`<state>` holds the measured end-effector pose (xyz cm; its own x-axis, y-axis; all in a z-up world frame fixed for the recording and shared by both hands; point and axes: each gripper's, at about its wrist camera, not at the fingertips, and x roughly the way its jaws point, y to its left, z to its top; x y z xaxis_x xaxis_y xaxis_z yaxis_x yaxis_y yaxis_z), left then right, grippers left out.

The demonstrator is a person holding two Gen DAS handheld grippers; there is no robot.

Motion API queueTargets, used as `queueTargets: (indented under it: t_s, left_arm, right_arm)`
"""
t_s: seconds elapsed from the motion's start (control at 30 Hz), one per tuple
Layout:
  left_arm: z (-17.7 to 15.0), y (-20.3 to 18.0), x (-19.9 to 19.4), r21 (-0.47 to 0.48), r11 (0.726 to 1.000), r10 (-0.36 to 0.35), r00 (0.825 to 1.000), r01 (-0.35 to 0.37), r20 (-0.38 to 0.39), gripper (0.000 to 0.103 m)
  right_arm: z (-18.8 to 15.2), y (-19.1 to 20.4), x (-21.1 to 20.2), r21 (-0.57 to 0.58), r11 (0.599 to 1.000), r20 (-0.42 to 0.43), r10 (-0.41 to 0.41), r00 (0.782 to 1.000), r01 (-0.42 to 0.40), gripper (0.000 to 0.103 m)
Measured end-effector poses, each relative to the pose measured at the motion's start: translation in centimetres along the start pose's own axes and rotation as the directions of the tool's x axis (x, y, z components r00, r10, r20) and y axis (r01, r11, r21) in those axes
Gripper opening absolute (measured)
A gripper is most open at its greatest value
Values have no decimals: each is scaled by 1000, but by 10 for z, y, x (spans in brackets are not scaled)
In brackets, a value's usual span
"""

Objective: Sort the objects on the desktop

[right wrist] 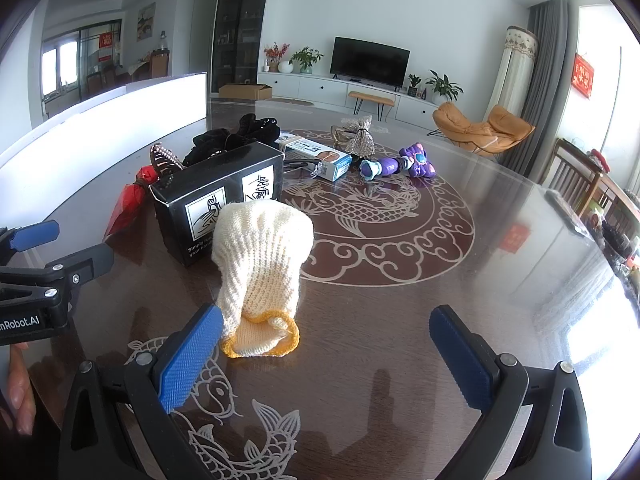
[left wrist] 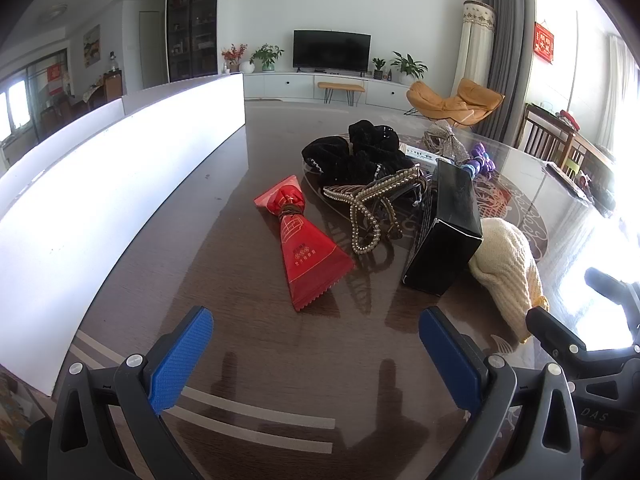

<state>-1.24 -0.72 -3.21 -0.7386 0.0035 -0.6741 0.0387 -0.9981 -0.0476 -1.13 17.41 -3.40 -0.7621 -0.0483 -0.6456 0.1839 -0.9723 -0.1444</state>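
Observation:
A red wrapped packet (left wrist: 298, 236) lies on the dark table ahead of my left gripper (left wrist: 316, 354), which is open and empty. Beyond it sit a pearl hair clip (left wrist: 372, 204), black scrunchies (left wrist: 356, 152) and a black box (left wrist: 444, 232). A cream knitted glove (right wrist: 262, 256) lies just ahead of my right gripper (right wrist: 326, 354), also open, its left fingertip (right wrist: 192, 356) beside the glove's yellow cuff. Farther back are a white-and-blue carton (right wrist: 316, 154), a rhinestone bow (right wrist: 360, 138) and a purple toy (right wrist: 400, 166). The left gripper (right wrist: 40, 264) also shows at the right wrist view's left edge.
White bins (left wrist: 100, 184) run along the table's left side. The glass tabletop (right wrist: 400, 240) carries a fish pattern. Wooden chairs (right wrist: 580, 184) stand at the right edge. A hand (right wrist: 18, 384) shows at lower left.

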Motion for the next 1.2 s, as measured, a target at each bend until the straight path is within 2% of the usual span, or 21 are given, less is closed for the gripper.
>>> queueTargets:
  t_s: [1.2]
  left_arm:
    - [0,-1,-5,15,1000,-1,1000,1,-7,103]
  right_arm:
    - [0,0,0,2,1000,-1,2,1000,-2,103]
